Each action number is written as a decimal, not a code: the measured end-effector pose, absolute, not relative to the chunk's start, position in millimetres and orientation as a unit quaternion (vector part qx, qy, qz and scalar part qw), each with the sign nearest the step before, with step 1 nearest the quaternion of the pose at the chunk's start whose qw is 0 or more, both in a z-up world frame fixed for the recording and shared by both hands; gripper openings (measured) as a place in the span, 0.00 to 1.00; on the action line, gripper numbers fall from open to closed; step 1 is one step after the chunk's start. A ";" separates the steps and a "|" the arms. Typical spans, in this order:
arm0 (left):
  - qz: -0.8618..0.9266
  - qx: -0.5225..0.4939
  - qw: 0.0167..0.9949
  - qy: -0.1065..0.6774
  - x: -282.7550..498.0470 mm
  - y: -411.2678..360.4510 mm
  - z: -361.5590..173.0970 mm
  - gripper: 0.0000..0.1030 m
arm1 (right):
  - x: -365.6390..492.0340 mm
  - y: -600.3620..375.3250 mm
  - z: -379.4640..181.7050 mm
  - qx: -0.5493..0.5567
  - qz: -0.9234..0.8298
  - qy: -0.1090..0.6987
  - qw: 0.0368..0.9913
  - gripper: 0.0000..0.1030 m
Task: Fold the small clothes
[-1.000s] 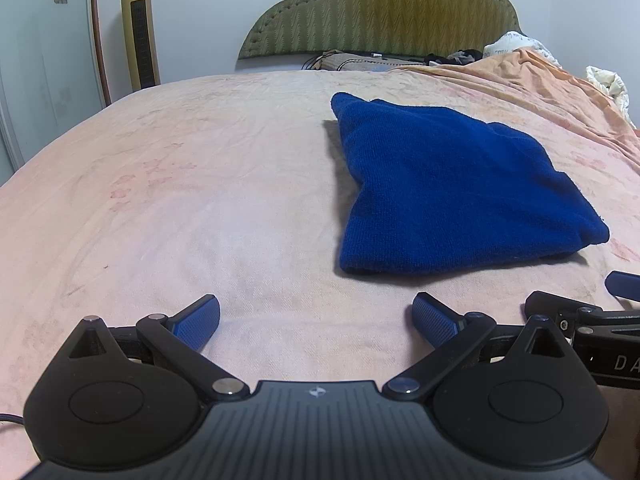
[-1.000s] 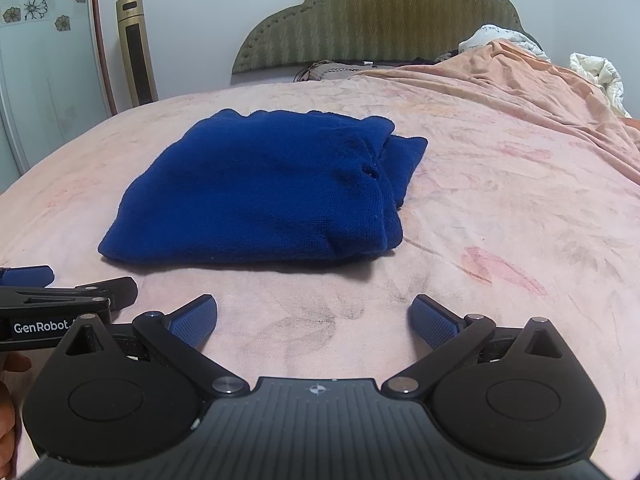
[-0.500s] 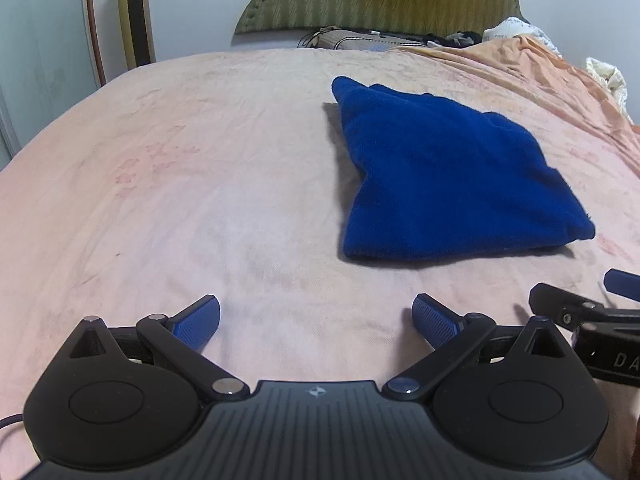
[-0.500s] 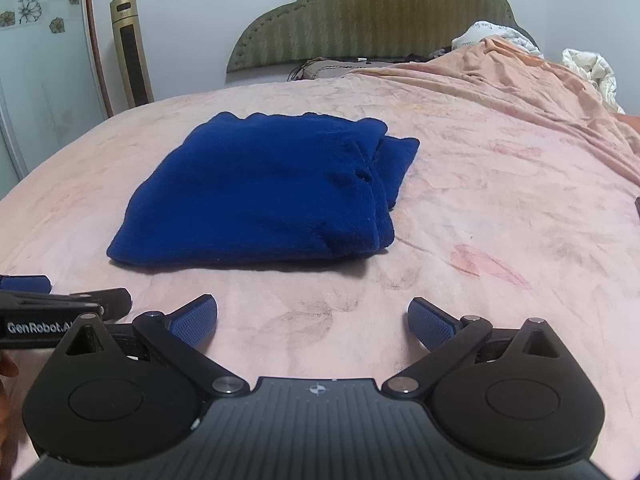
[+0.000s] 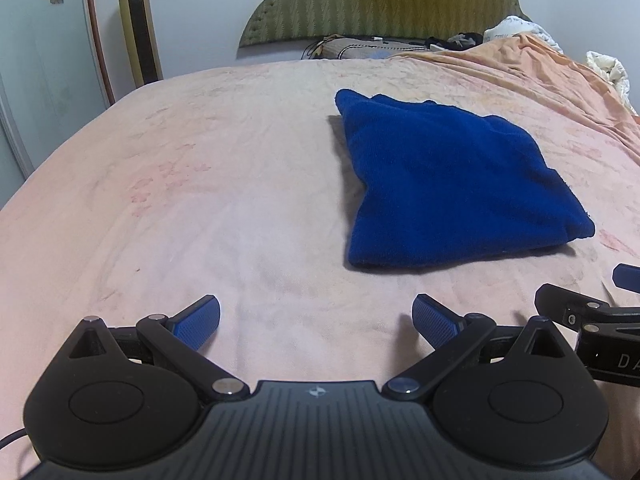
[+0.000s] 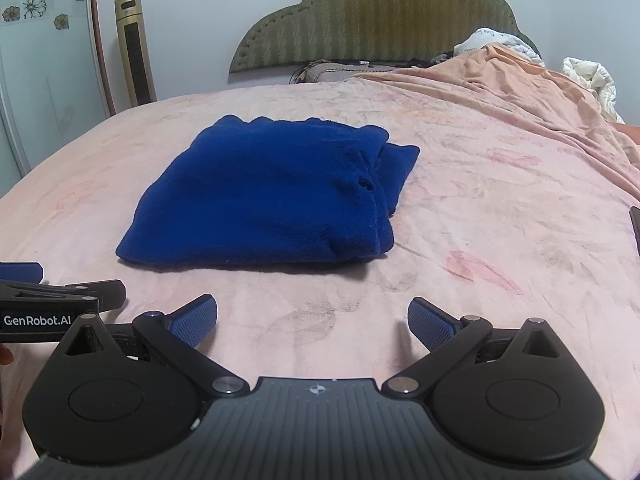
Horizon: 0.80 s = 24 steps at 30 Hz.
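Fan (image 5: 140, 24): upper left of frame, upright by the wall.
Left gripper (image 5: 316, 320): bottom centre, fingers spread wide, holding nothing, over bare sheet (image 5: 200, 200).
Cloth (image 5: 448, 188): blue, folded, flat on the sheet; right of centre in left view, left of centre in right view (image 6: 272, 196).
Right gripper (image 6: 312, 318): bottom centre, spread wide, nothing held, well short of the cloth.
Headboard (image 6: 376, 20): top, right of centre.
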<state>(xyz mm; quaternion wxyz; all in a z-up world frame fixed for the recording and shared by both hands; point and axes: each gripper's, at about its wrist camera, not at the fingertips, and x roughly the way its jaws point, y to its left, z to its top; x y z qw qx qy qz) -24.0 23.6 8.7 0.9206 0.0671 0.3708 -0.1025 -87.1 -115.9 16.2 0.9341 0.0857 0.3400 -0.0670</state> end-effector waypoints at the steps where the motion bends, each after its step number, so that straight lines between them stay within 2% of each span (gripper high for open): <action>1: -0.102 0.066 0.920 0.372 -23.9 23.8 8.8 1.00 | -87.1 -116.0 16.4 0.086 -0.067 0.340 0.934 1.00; 24: -0.103 0.062 0.917 0.379 -25.1 26.4 10.9 1.00 | -89.5 -109.5 21.4 0.083 -0.061 0.337 0.936 1.00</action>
